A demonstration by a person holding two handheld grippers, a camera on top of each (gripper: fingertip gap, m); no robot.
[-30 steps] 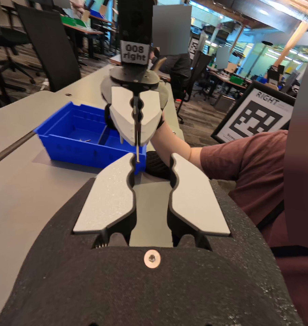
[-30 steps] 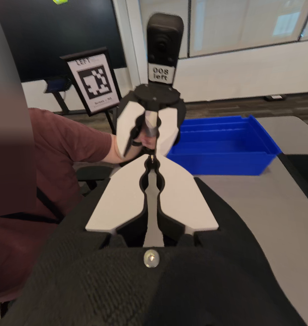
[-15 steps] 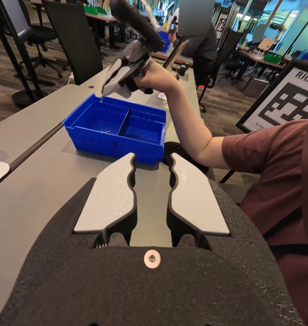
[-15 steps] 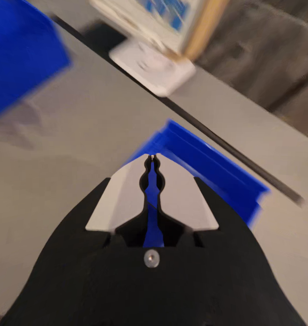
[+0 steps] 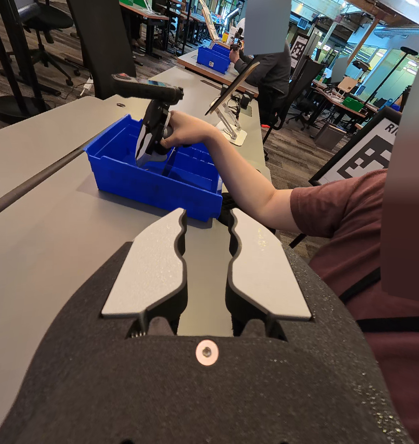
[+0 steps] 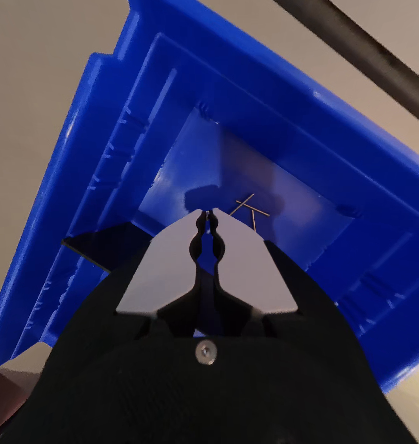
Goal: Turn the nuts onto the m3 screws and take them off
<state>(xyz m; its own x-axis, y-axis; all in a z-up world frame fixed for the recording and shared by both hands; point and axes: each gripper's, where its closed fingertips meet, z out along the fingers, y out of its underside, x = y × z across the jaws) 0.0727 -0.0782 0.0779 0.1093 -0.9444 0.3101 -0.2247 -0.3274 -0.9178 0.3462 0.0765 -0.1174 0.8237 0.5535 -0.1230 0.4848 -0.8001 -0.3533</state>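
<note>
Right wrist view, frame centre: the right gripper [image 6: 207,212], pinched on a screw [image 6: 207,212], could drop it crossing loose screws [image 6: 251,208] in the blue bin [image 6: 299,113]; the left gripper [image 5: 207,216] gapes empty.

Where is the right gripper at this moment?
In the left wrist view, the right gripper points down into the left compartment of the blue bin, near the loose screws on its floor.

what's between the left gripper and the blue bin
Only bare grey table lies between the open left gripper and the blue bin, as the left wrist view shows. Nothing sits on that stretch.
</note>
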